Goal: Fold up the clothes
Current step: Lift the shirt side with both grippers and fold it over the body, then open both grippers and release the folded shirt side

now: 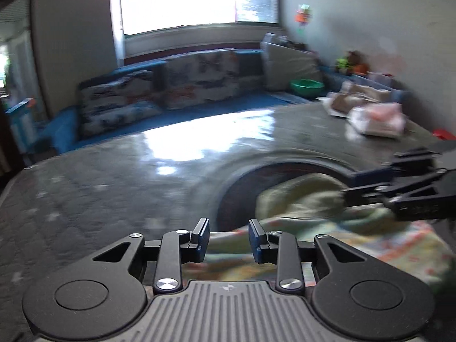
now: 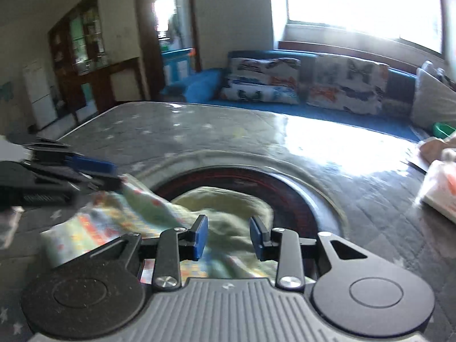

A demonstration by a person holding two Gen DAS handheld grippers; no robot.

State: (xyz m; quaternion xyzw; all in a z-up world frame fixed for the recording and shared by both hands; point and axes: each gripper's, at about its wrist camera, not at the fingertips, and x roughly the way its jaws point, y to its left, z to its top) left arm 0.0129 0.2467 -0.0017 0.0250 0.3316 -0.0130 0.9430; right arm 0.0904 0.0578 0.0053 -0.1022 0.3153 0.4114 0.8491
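Note:
A crumpled pale green and yellow garment with a colourful print (image 1: 327, 222) lies on a dark glossy table (image 1: 128, 176), partly over a round dark inset (image 1: 236, 196). My left gripper (image 1: 229, 239) hovers open over the garment's near edge. The right gripper (image 1: 356, 185) comes in from the right, just above the cloth. In the right wrist view the garment (image 2: 222, 208) lies under my open right gripper (image 2: 229, 238), and the left gripper (image 2: 114, 173) enters from the left at the cloth's printed corner. Both views are motion blurred.
Folded light clothes (image 1: 376, 119) are stacked at the table's far right. A blue sofa with patterned cushions (image 1: 159, 94) runs under a bright window. A green bowl (image 1: 306, 85) sits by a grey cushion. A doorway and dark cabinet (image 2: 94, 57) stand at the left.

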